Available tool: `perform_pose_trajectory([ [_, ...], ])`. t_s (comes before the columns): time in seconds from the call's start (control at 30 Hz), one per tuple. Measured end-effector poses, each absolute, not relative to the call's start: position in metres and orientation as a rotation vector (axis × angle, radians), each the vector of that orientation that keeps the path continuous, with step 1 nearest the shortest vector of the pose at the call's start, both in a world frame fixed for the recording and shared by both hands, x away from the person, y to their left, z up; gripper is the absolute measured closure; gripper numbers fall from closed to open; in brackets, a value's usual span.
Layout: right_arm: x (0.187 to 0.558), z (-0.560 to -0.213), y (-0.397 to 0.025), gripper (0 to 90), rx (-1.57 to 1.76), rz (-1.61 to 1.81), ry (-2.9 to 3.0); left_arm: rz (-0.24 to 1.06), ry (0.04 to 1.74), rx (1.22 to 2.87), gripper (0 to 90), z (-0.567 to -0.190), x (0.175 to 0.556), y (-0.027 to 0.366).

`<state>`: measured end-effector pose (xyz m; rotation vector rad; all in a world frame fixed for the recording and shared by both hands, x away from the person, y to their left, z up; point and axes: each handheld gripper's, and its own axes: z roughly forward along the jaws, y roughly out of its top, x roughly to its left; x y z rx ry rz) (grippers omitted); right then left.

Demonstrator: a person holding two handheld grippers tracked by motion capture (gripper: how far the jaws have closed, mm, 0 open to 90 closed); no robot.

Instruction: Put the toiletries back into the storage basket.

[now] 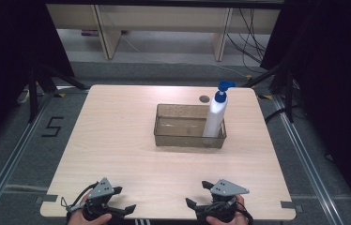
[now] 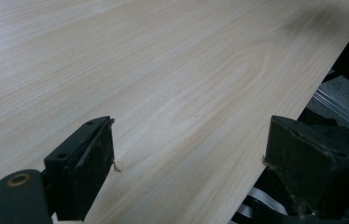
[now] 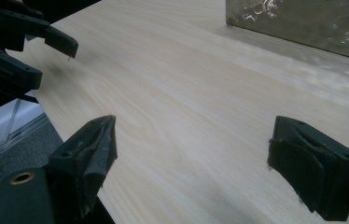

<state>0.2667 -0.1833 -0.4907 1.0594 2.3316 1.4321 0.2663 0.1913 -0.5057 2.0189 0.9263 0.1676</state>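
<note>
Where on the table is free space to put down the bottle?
The table is bare left of the clear bin, and across the wide strip between the bin and both tongs, left and right. Crowded: the bin's right end, where the pump bottle stands.

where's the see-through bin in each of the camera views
High view: the clear bin sits right of the table's centre, a white pump bottle standing in its right end.
Right gripper view: its wall is at top right.
Left gripper view: bare tabletop instead.
Shared landmark: the light wooden table.
</note>
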Motion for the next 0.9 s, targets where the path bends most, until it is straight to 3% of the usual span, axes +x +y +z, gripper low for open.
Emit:
perform_pose_trajectory([
  [0.9,0.2671,-0.4911,-0.1826,15.8,1.06,1.427,2.327,0.189,0.925,2.028,14.9,-0.5061,0.2659,0.1903],
])
